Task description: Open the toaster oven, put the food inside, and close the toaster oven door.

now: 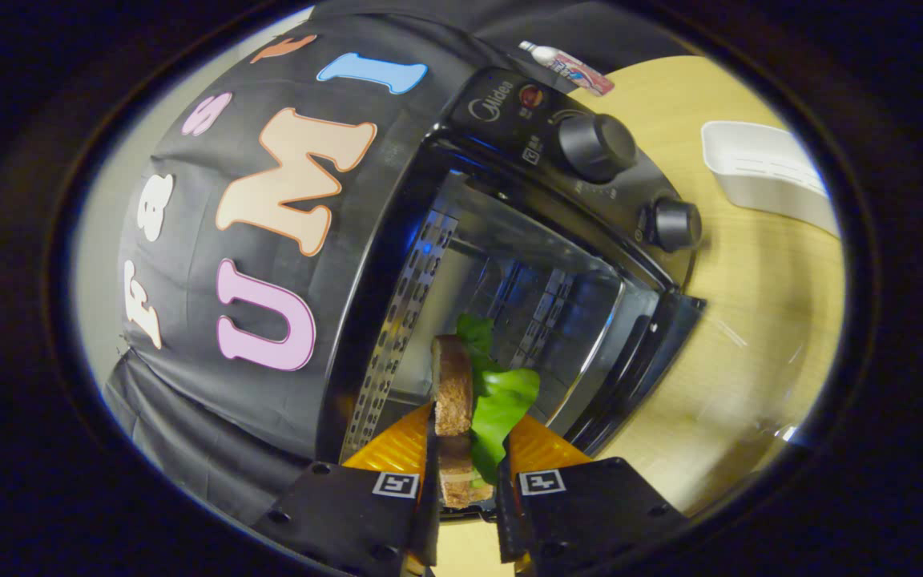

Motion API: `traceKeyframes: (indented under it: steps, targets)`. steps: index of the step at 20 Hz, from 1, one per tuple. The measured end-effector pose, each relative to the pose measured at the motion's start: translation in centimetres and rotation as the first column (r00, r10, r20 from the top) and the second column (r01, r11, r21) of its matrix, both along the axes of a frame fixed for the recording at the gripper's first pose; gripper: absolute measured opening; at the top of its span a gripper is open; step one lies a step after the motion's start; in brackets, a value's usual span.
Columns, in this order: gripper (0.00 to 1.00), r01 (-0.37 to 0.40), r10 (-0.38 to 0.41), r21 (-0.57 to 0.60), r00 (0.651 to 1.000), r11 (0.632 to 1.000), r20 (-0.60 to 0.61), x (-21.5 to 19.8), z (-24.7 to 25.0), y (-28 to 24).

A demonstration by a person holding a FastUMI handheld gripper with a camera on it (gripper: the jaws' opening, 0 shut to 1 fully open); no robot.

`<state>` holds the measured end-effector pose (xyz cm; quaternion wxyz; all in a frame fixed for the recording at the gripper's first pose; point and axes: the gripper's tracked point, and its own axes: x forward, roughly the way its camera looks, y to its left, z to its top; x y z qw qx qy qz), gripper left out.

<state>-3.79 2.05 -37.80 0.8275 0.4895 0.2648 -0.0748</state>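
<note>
Sandwich (pixel 461 417) sits clamped between our gripper (pixel 465 473) fingers, bread slice and green lettuce pointing long-axis forward into the open toaster oven (pixel 509 264) cavity just ahead. We see the oven's door (pixel 638 361) dropped open beside it, nothing blocking the mouth. On the wooden table (pixel 750 336) beyond, a white tray (pixel 766 172) and a small bottle (pixel 570 68) lie well apart.

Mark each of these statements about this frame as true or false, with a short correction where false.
1. The tool is shut on a sandwich. True.
2. The toaster oven door is closed. False: it is open, the inside showing.
3. The sandwich has a green leaf in it. True.
4. The white tray sits on top of the oven. False: it rests on the wooden table beside it.
5. The oven has two knobs. True.
</note>
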Motion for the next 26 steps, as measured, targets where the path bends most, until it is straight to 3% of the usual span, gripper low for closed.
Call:
traceKeyframes:
  steps: [2, 9, 14, 19, 26]
  targets:
    - [0.36, -0.004, 0.004, -0.013, 1.000, 1.000, -0.003, 0.3, -0.1, -0.3]
    - [0.79, 0.014, -0.020, -0.116, 0.999, 0.993, -0.050, -0.7, -0.6, -2.0]
    - [0.99, 0.036, -0.048, -0.176, 0.997, 0.984, -0.062, -2.1, 0.1, -3.1]
    - [0.99, 0.048, -0.064, -0.194, 0.995, 0.980, -0.079, -3.2, 0.3, -3.3]
    - [0.99, -0.069, 0.056, -0.264, 0.997, 0.962, -0.055, -7.1, 1.5, -2.8]
